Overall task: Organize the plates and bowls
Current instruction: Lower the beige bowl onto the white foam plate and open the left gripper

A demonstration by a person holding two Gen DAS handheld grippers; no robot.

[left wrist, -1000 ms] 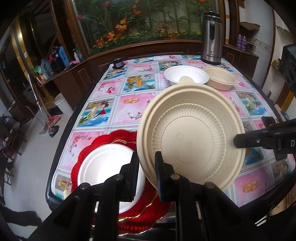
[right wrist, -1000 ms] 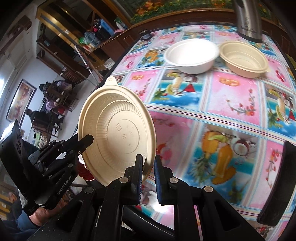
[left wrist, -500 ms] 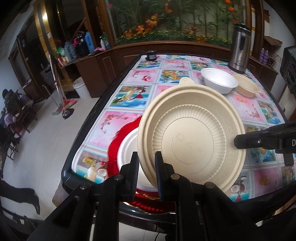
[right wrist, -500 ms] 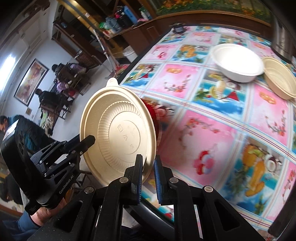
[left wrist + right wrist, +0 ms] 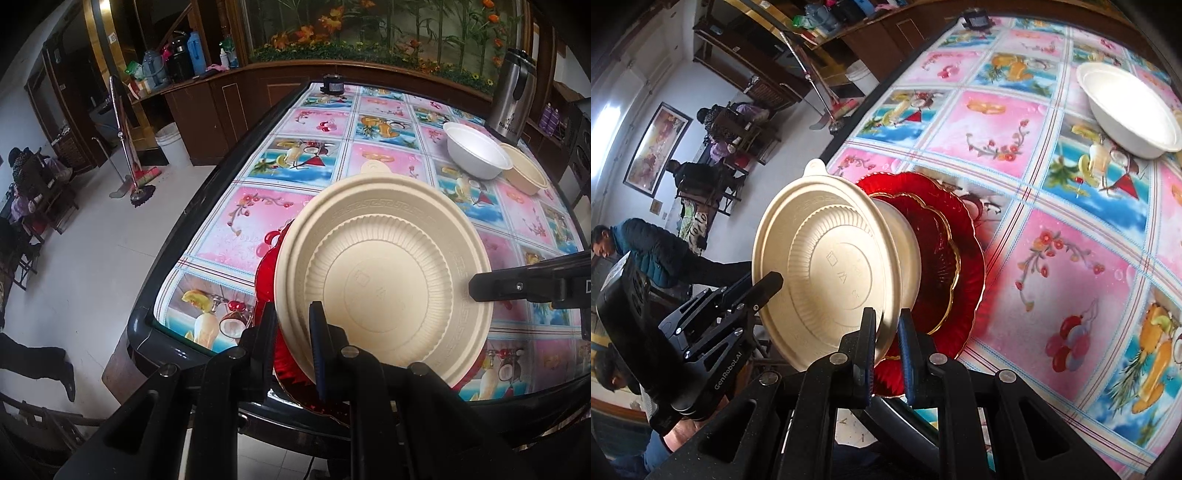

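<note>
Both grippers, L (image 5: pixel 291 332) & R (image 5: pixel 886 339), pinch beige plate (image 5: pixel 380 280) rim.

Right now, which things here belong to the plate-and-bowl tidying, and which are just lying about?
Part of the job:
beige plate, pinched at its rim by both grippers
red plates
white bowl
beige bowl

Just lying about:
steel flask
small black object
mop
</note>
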